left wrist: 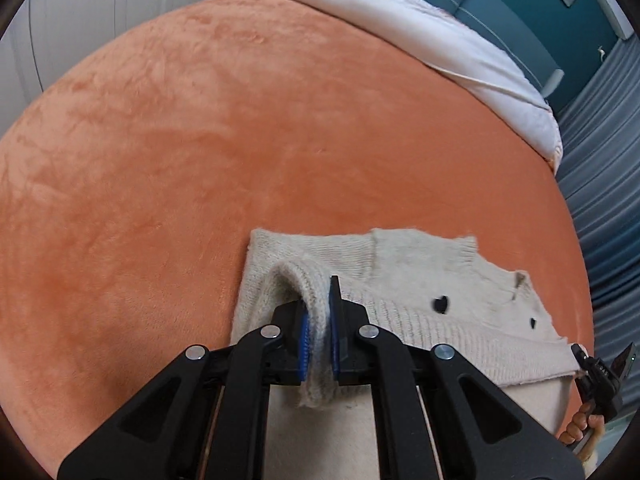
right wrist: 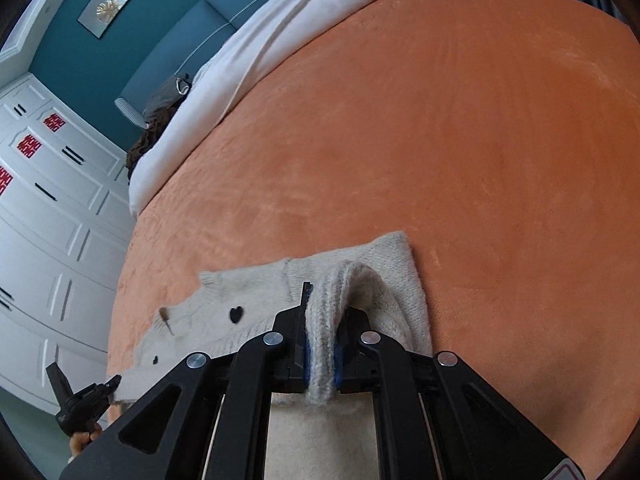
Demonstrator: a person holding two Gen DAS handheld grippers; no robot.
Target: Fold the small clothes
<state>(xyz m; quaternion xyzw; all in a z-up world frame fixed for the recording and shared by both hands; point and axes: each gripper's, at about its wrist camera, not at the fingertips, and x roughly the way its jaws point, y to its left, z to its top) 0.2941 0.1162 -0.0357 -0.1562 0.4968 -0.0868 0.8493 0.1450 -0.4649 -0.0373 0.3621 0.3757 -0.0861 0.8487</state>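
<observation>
1. Nearest us on the sweater [left wrist: 420, 320], our left gripper [left wrist: 319, 332] has its blue-padded fingers [left wrist: 305, 336] clamped on a raised fold of cream knit at the garment's left edge
2. At the opposite edge of the sweater [right wrist: 248, 292], our right gripper [right wrist: 321, 344] is pressed together the same way on a bunched ridge of knit, its fingers [right wrist: 298, 332] dark on either side of the fabric
3. Between the two pinched folds, the sweater lies flat on the orange blanket [left wrist: 240, 140], with small black hearts [left wrist: 440, 303] showing near its collar
4. Beyond the sweater, the orange blanket stretches away, bare of other clothes
5. Farther from the sweater, a white duvet [left wrist: 440, 40] lies bunched along the blanket's far edge, against a teal headboard [left wrist: 520, 12]
6. Far off to the sweater's side, in the right wrist view, stands a white wardrobe [right wrist: 52, 208]
</observation>
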